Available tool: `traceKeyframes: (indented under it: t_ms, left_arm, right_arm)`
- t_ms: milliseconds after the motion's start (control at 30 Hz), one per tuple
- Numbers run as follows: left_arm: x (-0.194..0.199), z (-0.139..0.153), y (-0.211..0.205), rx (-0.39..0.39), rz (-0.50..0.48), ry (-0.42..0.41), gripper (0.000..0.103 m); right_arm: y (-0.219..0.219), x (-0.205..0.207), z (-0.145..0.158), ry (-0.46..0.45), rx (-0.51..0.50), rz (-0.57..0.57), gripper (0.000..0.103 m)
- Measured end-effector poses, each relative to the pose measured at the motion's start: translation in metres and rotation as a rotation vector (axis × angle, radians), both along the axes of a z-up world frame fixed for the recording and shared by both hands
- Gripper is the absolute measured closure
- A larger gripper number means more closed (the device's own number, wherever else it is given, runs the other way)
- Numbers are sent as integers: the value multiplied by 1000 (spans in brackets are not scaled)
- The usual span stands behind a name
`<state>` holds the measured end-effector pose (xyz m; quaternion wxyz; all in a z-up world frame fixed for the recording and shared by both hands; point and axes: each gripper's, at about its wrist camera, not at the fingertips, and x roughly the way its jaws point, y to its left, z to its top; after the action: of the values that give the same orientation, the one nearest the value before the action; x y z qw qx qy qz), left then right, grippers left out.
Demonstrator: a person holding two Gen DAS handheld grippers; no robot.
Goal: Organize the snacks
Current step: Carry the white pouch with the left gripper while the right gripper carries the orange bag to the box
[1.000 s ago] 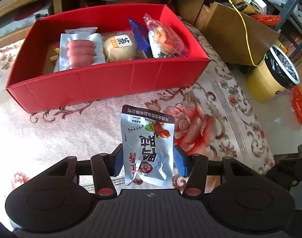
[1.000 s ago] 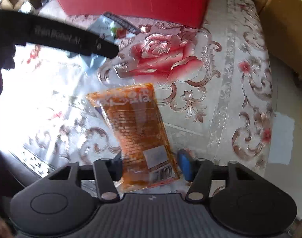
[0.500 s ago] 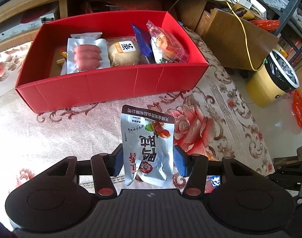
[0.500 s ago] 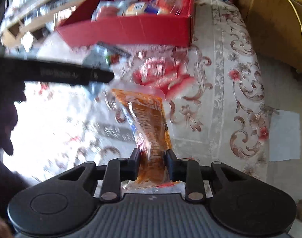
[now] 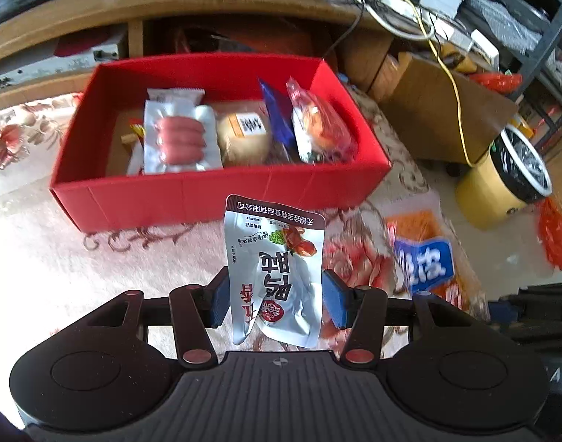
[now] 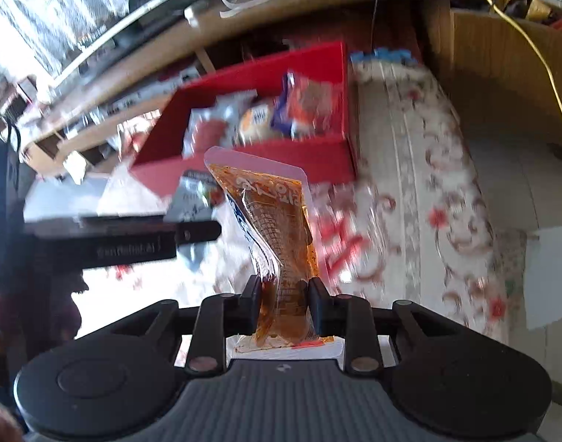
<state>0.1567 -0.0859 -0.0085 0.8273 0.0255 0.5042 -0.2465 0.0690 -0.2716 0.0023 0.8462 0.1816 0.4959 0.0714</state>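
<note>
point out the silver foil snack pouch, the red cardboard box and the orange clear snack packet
silver foil snack pouch [image 5: 277,258], left wrist view, printed front
red cardboard box [image 5: 214,195], left wrist view, near wall
orange clear snack packet [image 6: 281,228], right wrist view, middle

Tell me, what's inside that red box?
The red box holds a vacuum pack of sausages, a round bun, a blue packet and a clear red-orange bag. Whatever lies beneath them is covered.

A silver snack pouch [image 5: 275,272] and an orange sauce-coloured packet [image 6: 277,235] are both held upright above the floral tabletop [image 5: 52,258], near the red box [image 5: 214,188] of snacks.
</note>
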Motion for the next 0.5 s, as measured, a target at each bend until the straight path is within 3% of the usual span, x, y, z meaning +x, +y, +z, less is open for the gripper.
traceKeyframes:
  t_ms: [333, 500]
  left_arm:
    - [26, 33, 3, -54, 61, -84, 45]
    - [51, 34, 1, -50, 94, -98, 45]
  right_arm:
    - [1, 50, 27, -119, 49, -10, 73]
    - [3, 82, 29, -146, 53, -12, 73]
